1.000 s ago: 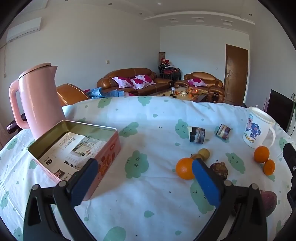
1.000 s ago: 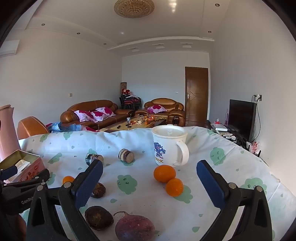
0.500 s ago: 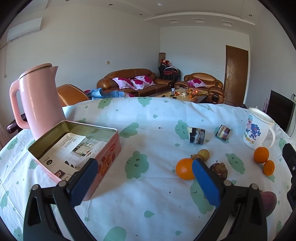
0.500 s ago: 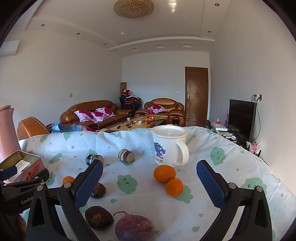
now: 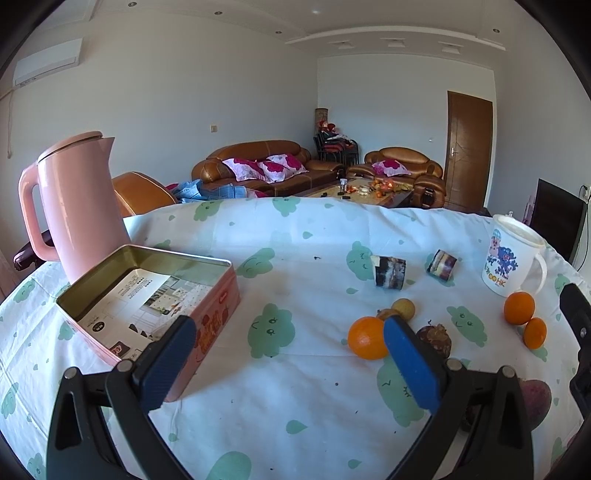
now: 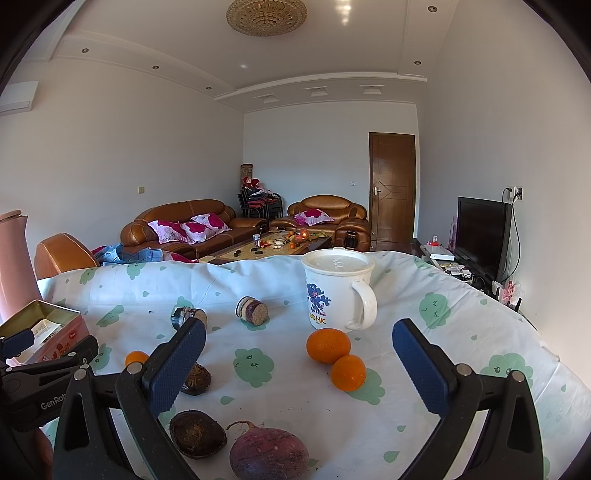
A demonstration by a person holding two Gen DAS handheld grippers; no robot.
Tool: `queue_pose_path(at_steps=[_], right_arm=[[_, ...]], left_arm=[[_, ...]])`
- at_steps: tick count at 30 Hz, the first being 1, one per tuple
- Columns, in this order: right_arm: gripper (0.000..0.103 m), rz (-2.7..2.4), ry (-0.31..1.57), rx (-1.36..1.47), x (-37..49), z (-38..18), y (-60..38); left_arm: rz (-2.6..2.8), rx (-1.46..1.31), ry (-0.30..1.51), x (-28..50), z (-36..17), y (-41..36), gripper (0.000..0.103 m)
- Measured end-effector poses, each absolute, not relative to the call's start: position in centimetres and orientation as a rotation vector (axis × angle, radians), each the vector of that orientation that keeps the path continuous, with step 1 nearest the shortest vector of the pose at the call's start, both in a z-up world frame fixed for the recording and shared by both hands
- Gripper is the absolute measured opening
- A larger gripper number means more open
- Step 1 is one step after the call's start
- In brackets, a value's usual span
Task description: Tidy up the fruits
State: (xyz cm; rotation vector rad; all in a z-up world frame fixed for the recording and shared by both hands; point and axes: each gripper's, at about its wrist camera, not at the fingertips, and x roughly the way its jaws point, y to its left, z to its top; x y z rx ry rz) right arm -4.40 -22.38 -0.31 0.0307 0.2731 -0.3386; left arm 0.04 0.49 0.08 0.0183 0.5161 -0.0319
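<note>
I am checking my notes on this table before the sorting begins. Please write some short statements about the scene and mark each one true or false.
1. Both the left gripper and the right gripper are open and hold nothing. True.
2. The pink tin holds oranges. False: only printed paper lies in it.
3. Two oranges lie touching in front of the white mug. True.
4. The pink kettle lies on its side. False: it stands upright.

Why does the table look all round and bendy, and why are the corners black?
Both views are fisheye. Left wrist view: the table edge bulges, corners go dark, and sunlight casts a shadow beside the tin. Right wrist view: same curving, and the ceiling lamp glares.
</note>
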Motion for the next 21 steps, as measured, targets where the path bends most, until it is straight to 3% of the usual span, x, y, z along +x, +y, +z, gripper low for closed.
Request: queue_pose_path(at_steps=[21], right_arm=[[0.102, -0.344, 0.277, 0.039, -4.22, -0.60, -22.54]], left_arm=[[-0.034, 0.019, 0.514, -0.04, 0.13, 0.32, 0.103]])
